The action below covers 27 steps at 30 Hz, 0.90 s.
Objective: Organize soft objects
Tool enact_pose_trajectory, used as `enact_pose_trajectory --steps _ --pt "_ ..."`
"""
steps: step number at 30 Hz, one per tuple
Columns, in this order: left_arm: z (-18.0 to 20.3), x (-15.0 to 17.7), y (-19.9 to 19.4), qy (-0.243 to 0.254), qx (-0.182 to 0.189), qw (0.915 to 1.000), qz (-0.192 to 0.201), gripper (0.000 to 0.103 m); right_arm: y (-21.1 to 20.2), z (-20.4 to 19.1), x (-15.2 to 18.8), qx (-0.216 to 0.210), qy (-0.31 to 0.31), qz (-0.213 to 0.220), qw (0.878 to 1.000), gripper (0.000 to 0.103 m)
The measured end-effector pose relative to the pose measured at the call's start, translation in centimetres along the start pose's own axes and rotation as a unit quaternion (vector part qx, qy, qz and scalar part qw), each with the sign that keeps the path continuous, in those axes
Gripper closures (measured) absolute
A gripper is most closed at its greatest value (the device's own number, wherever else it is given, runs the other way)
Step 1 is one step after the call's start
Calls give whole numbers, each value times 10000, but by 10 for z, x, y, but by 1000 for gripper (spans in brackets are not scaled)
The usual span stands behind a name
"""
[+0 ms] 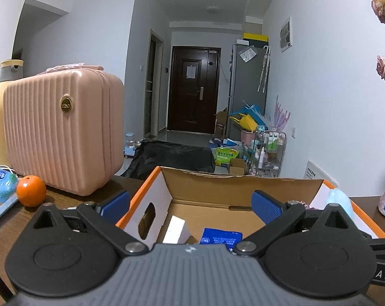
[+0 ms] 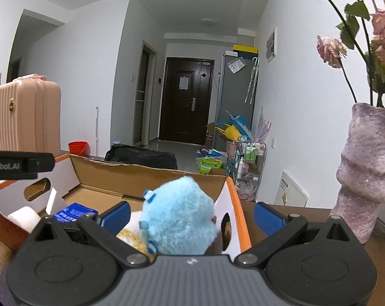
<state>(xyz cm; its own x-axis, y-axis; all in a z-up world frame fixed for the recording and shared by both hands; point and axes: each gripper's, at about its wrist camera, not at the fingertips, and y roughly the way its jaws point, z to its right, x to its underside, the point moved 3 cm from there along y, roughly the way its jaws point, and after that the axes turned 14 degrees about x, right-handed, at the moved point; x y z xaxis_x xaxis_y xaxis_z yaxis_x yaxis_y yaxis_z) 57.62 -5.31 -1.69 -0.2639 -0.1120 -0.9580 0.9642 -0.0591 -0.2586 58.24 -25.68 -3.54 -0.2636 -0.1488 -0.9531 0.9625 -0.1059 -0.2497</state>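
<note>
both grippers, left gripper (image 1: 191, 204) and right gripper (image 2: 191, 215), released; blue plush toy (image 2: 178, 215) inside cardboard box (image 2: 151, 178), apparently deposited for storage.

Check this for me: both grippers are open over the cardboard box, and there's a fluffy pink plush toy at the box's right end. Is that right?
Not quite: the plush toy is light blue, not pink, as the right wrist view shows. The rest holds: left gripper and right gripper are open over the cardboard box.

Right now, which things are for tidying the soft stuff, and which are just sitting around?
For the job: blue plush toy, cardboard box, open right gripper.

Just lying about: orange, pink case, vase, dried flowers.
</note>
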Motion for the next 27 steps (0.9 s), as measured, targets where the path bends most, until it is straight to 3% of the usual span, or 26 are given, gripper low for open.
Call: enact_pose_trajectory --steps 27 --pt "-9 12 -60 21 -112 9999 115 0 -51 22 17 147 127 -53 9998 0"
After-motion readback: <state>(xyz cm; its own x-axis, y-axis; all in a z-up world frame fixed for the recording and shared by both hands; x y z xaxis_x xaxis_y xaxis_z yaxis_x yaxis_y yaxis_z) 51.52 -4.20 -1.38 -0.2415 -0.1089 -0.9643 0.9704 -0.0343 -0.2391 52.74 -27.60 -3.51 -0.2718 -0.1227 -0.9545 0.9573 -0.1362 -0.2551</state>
